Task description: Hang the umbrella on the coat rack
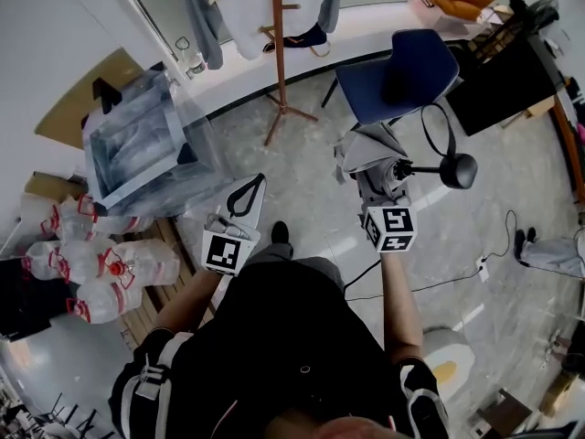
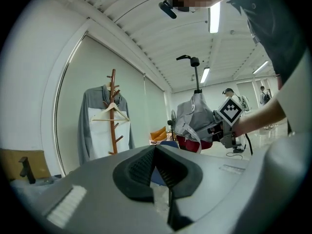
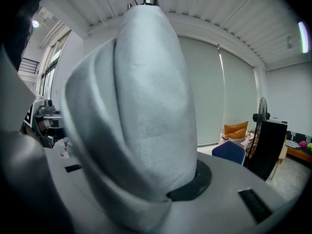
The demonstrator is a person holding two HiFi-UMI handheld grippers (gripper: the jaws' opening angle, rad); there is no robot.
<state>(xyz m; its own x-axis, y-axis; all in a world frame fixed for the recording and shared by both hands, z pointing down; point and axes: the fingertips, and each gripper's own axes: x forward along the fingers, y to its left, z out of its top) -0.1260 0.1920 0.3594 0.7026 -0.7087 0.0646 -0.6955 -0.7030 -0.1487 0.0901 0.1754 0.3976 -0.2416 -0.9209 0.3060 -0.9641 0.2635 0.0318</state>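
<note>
A folded grey umbrella (image 1: 368, 150) stands between the jaws of my right gripper (image 1: 379, 179), which is shut on its canopy. Its black handle (image 1: 459, 170) and wrist loop stick out to the right. In the right gripper view the grey umbrella cloth (image 3: 141, 106) fills the middle and hides the jaw tips. The left gripper view shows the umbrella (image 2: 194, 117) upright, handle on top. My left gripper (image 1: 249, 194) is level, shut and empty, its pads (image 2: 146, 165) meeting at the tip. The wooden coat rack (image 1: 280, 62) stands ahead by the wall, with a grey and white garment (image 2: 105, 121) hanging on it.
A blue chair (image 1: 398, 73) stands just beyond the umbrella. A clear plastic box (image 1: 146, 143) and several water bottles (image 1: 91, 265) sit at the left. A black cart (image 1: 512, 67) is at the right, and a cable (image 1: 430, 286) runs over the floor.
</note>
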